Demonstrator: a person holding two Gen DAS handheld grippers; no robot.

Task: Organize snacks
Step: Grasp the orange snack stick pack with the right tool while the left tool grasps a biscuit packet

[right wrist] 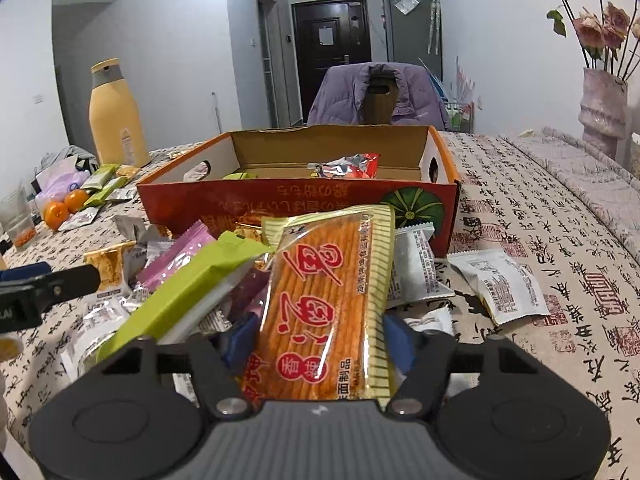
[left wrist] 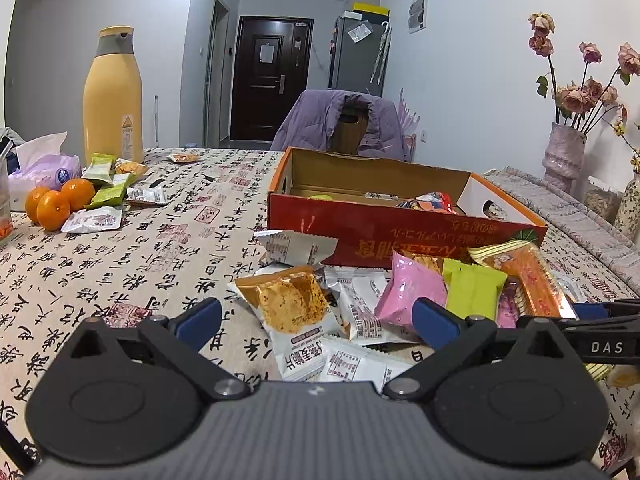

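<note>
Nearest us, our right gripper [right wrist: 318, 340] has its blue pads pressed on both sides of the orange stick-snack pack [right wrist: 320, 300], gripping it above the snack pile [left wrist: 360, 304] by the table's [left wrist: 160, 240] near edge. Our left gripper [left wrist: 316, 316] stands wide open over the pile, touching nothing. Bare cloth lies open to the left. Beyond the pile, the box [right wrist: 296, 200] holds a red foil packet [right wrist: 348, 166].

"DAS" is showing in white on the right gripper's black arm [left wrist: 606, 347]. "面制品" is reading on the orange spicy-strip packet [right wrist: 320, 312]. Tablecloth [right wrist: 560, 240] is carrying calligraphy; red box [right wrist: 296, 200] print is upside down.
</note>
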